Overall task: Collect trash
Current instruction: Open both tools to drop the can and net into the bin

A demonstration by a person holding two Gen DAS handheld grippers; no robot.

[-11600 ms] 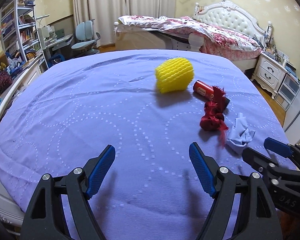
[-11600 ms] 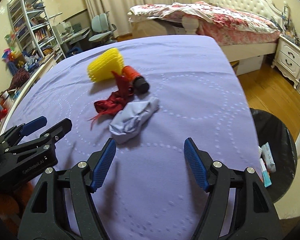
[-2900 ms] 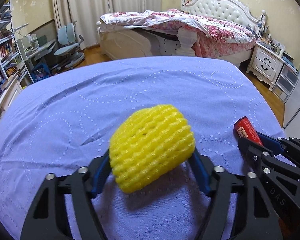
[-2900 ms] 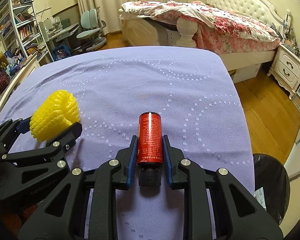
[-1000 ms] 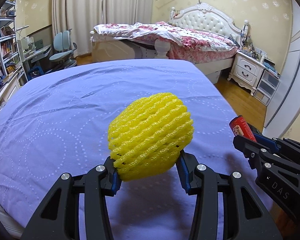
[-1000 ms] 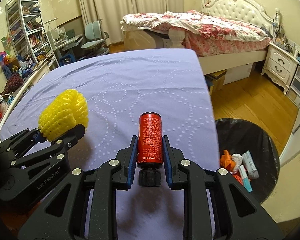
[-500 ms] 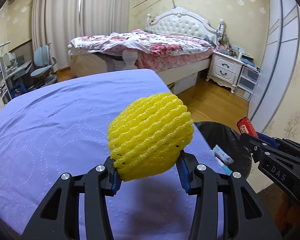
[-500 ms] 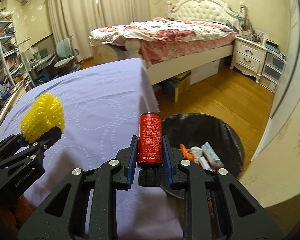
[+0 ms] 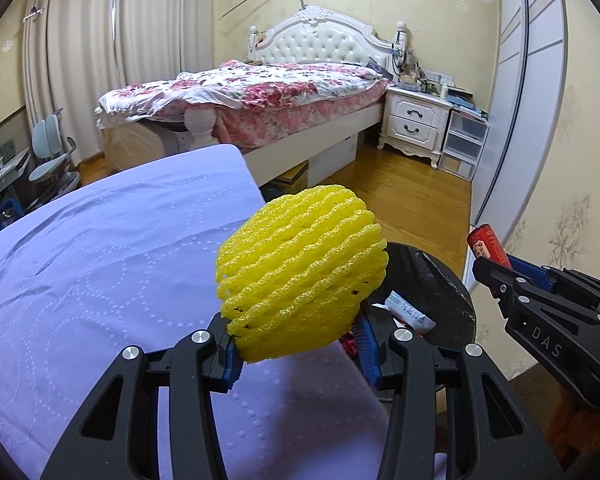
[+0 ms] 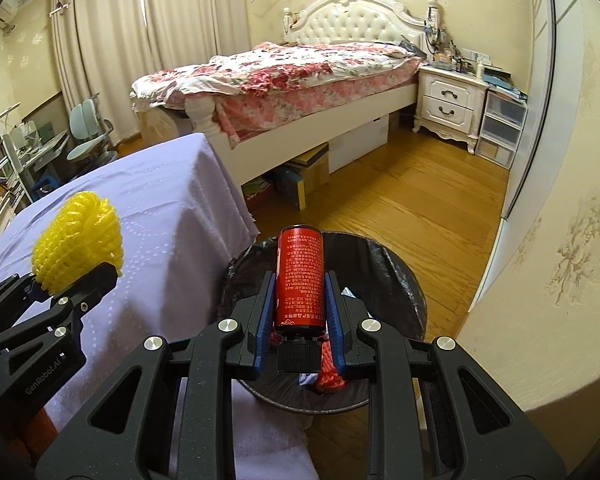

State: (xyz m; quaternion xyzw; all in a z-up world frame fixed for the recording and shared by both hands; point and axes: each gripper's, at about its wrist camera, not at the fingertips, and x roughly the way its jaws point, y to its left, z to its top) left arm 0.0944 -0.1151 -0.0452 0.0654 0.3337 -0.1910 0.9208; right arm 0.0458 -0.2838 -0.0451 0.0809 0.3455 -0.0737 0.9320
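My left gripper (image 9: 298,344) is shut on a yellow foam fruit net (image 9: 300,276), held in the air over the right edge of the purple-clothed table (image 9: 100,264). Just beyond it stands a black-lined trash bin (image 9: 440,284) with wrappers inside. My right gripper (image 10: 300,320) is shut on a red bottle (image 10: 300,280) with a black cap, held above the bin (image 10: 392,276). In the right wrist view the left gripper (image 10: 76,280) with the yellow net (image 10: 78,240) sits at the left. In the left wrist view the right gripper (image 9: 500,272) with the bottle (image 9: 486,242) shows at the right.
Beyond the table are a wooden floor (image 10: 400,200), a bed with a floral quilt (image 9: 260,88), a white nightstand (image 9: 416,120) and clear drawers (image 9: 464,140). A pale wall (image 10: 560,240) runs close on the right. A desk chair (image 9: 52,148) stands at the far left.
Both grippers have swung right with their loads, from over the table to the bin. The bin now lies right under the bottle and just past the yellow net.
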